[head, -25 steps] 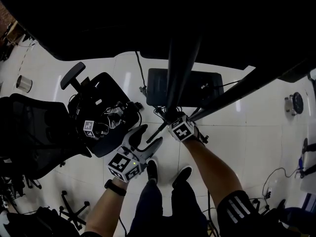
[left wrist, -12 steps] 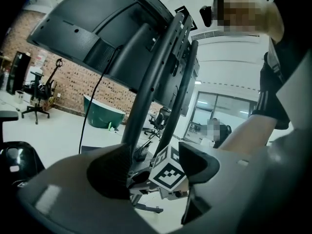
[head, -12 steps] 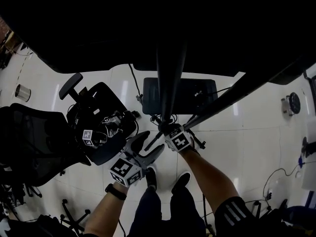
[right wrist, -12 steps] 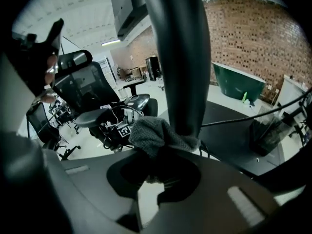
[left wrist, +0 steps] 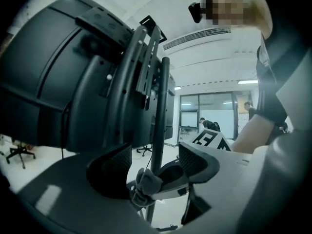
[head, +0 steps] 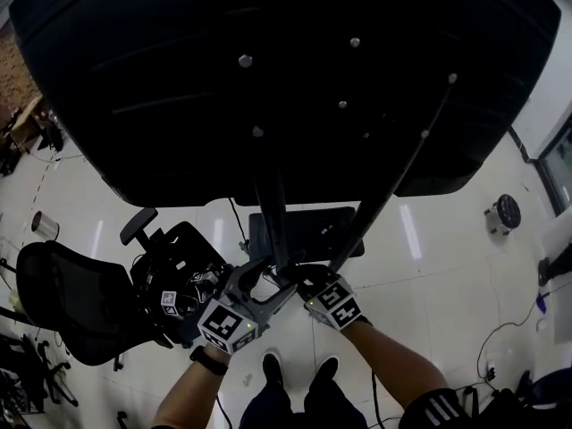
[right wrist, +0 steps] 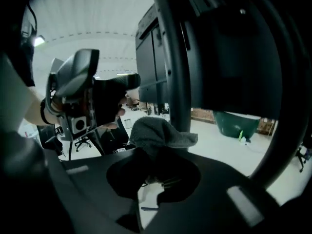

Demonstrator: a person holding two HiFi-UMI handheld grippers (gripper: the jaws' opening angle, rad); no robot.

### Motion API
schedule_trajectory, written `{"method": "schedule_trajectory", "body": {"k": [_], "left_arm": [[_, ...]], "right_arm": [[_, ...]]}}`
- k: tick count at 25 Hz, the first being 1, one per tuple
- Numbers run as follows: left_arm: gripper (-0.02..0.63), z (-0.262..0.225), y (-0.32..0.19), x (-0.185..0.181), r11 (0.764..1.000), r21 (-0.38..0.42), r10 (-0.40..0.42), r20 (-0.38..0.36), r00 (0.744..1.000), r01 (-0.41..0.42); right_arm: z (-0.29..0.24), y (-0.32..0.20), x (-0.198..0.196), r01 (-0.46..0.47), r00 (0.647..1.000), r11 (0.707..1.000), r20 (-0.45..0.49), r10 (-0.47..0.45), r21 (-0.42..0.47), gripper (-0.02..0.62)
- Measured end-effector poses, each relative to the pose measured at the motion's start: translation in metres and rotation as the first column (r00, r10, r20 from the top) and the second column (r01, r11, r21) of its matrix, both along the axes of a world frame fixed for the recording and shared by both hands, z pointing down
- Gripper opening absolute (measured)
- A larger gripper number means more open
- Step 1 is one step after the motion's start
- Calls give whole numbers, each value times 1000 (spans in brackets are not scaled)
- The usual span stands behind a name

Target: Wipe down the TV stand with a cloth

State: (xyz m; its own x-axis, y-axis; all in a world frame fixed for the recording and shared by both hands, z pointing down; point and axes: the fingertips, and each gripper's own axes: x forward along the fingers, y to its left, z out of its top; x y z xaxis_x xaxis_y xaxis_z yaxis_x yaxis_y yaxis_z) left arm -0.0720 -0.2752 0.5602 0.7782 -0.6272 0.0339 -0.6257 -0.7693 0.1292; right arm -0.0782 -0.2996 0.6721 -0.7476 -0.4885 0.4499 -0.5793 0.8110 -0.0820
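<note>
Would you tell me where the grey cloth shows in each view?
Head view: too dark to make out, by the right gripper.
Left gripper view: grey cloth low centre, against the black stand pole.
Right gripper view: cloth at centre, in the jaws, beside the pole.
Shared landmark: that pole.

L gripper (head: 268, 281) jaws apart, R gripper (head: 302, 278) clamped on cloth (right wrist: 160, 133), grippers side by side

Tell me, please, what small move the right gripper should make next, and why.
Probably slide the right gripper up along the TV stand's upright pole: its jaws are shut on the grey cloth, which appears to rest against that pole, while the left gripper is open and grips nothing.
</note>
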Motion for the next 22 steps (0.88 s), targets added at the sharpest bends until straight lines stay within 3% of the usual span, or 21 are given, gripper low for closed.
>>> {"method": "schedule_trajectory", "body": {"k": [7,14,17,22], "left_arm": [[327,-122,11,42,981,185,57,-20,998,-53],[327,-212,30,78,943,309,130,-12,991,-120],[327,-243,38,92,920,368,142,6,990,-134],[327,-282,47,108,896,418,148,41,988,-152]], "right_arm": [[-160,8,61,-59,997,967,58,46,247,31],[-311,5,129,-146,989,855,96,113,498,31],[-370,-4,154,-165,986,816,111,124,555,31],[-453,-26,185,-204,977,782,168,128,589,31]]}}
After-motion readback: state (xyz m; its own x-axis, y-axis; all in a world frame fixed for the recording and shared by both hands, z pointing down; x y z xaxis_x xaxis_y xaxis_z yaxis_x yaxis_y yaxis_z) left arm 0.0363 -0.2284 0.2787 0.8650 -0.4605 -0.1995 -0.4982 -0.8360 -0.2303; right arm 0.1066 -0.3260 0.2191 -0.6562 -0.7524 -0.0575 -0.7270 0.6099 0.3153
